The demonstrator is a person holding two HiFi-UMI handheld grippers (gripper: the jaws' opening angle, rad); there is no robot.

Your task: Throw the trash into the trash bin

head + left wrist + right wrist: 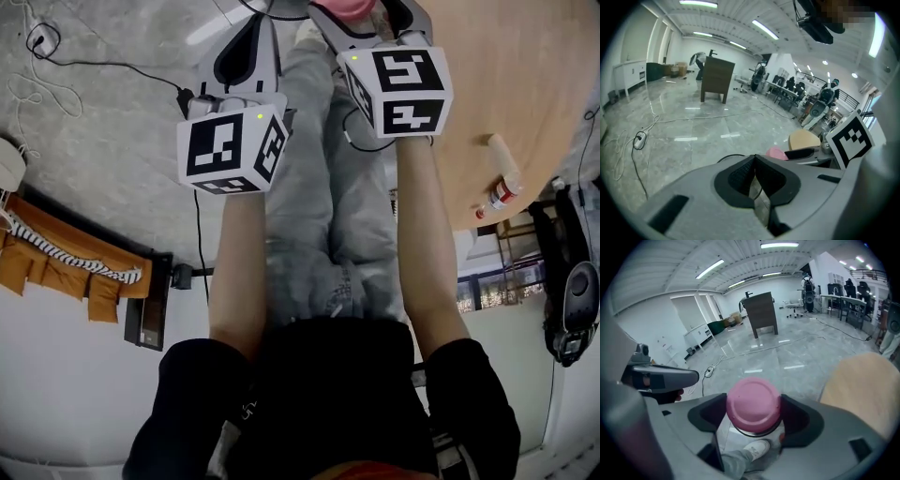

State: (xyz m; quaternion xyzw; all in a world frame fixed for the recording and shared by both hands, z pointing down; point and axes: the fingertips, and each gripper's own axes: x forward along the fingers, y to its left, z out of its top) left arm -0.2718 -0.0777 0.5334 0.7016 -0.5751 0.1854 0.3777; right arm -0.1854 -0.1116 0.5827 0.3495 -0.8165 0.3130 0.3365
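Note:
My right gripper (753, 412) is shut on a pink-lidded round container (753, 404), its black pads pressing both sides below the lid. In the head view only a pink sliver of the container (352, 7) shows at the top edge, between the right gripper's (361, 14) jaws. My left gripper (754, 161) is shut with its pads touching and nothing between them; it is held level with and left of the right one (251, 37). From the left gripper view the pink container (776, 153) shows just to the right. No trash bin is in view.
A round wooden table (525, 94) is at my right, with a plastic bottle (502, 183) lying near its edge. Cables (56, 56) trail over the grey floor. A dark wooden cabinet (761, 312) stands far ahead. The person's legs and shoe (757, 448) are below the grippers.

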